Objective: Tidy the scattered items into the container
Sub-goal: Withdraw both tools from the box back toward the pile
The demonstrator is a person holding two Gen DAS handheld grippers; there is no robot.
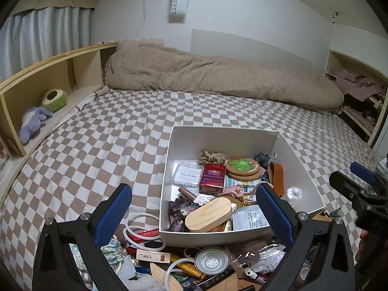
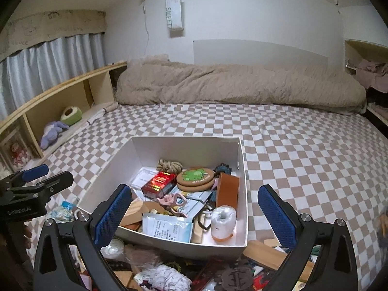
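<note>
Here your left gripper and right gripper both stand released, empty, above the white box; a hanging bag reads "SWEET".

My left gripper stands with its blue pads wide apart and nothing between them, above the near edge of the white box on the checkered bed. Inside the box I see a coil of rope, a red packet, a round coaster with a green frog, a clear plastic case and a wooden oval lid. In front of the box lies a heap of loose items, among them a white ring of tubing and a round metal strainer. My right gripper shows at the right edge. A beige duvet lies along the wall.
</note>
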